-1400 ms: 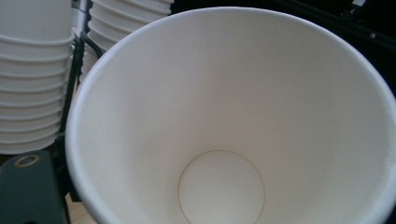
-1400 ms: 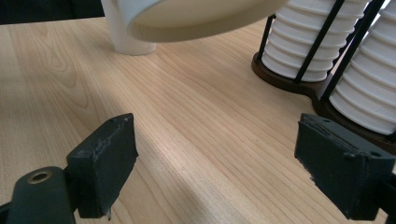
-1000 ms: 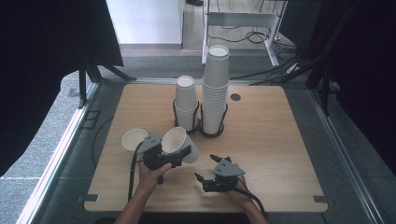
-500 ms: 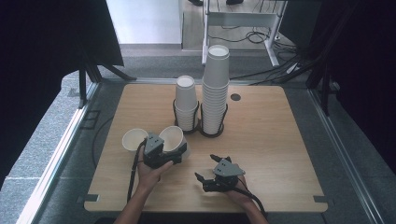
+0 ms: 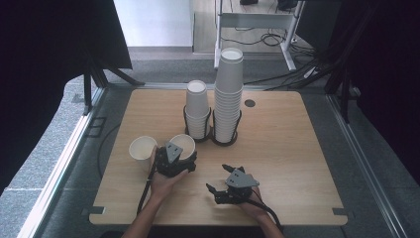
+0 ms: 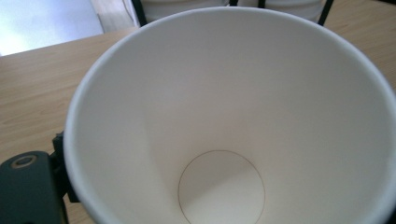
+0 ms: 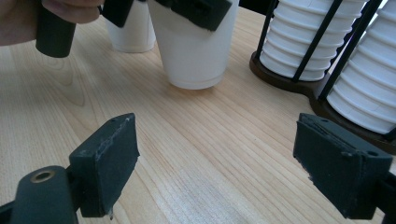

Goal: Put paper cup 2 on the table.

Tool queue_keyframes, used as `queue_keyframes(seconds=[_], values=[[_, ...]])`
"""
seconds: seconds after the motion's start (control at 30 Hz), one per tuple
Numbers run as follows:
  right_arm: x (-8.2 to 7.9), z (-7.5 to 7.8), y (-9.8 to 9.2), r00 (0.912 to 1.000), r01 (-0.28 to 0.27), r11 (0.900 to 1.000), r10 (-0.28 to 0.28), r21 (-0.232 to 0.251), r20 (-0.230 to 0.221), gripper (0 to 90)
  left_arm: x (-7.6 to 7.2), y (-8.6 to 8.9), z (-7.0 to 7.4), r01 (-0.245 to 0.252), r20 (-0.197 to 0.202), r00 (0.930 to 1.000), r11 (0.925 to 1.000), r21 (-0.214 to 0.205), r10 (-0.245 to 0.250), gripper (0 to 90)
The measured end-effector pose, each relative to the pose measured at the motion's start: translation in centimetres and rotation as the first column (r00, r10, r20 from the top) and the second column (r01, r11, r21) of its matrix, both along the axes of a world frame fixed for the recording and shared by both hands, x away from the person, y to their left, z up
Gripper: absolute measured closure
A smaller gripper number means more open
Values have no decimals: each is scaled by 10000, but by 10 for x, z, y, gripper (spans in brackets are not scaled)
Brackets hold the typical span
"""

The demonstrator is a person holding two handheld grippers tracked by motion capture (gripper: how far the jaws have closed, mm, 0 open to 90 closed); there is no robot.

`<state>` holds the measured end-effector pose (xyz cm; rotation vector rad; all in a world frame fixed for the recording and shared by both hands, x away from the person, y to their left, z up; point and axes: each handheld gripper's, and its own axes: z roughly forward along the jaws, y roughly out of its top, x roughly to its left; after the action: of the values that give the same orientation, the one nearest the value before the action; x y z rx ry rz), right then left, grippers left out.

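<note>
Wooden table (image 5: 297, 148) under dim surroundings, grey floor all round, a white desk frame and cables beyond the far edge.

Held paper cup (image 5: 184, 147) at the near-left middle of the table, upright, mouth up, bottom resting on the wood as seen in the right gripper view (image 7: 194, 51). Empty inside: bare white wall and a round seam at the bottom, seen from the left gripper view (image 6: 224, 121). Left gripper (image 5: 173, 161) clamped over the cup's near rim, one jaw outside the wall, the other hidden inside; pinching the cup wall. Second paper cup (image 5: 142, 151) just beside it to the left, upright and also empty, apart from the gripper; in the right gripper view standing farther back (image 7: 130, 28).

Right gripper (image 5: 224, 186) to the right and nearer, low over the table, pointing left and far, jaws spread wide with nothing but wood grain between them (image 7: 215, 172).

Farther off, at the table's middle, two black wire holders side by side: short stack of cups (image 5: 197, 110) on the left, tall stack of cups (image 5: 229, 94) on the right, nested mouth up. Dark round bases and thin black rods of the holders plain in the right gripper view (image 7: 289, 79), hardly readable from the high view. Small dark hole (image 5: 249, 103) in the tabletop right of the tall stack.
</note>
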<state>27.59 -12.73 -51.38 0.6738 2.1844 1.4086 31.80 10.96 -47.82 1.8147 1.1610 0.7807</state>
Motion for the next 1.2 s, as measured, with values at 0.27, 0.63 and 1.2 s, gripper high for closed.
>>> queue_keyframes(seconds=[0.27,0.63,1.2], values=[[0,0,0,10000,-1,10000,1,-4,3,138,5,-6,-10,-126,-175,9998,9994,336,132,116],[-1,0,1,9998,-205,9998,205,-60,-6,141,-1,-14,-2,-152,256,9996,9981,593,137,27],[-2,0,1,9996,-267,9996,267,-123,14,141,-26,-5,33,-172,1341,9909,9992,355,123,3]])
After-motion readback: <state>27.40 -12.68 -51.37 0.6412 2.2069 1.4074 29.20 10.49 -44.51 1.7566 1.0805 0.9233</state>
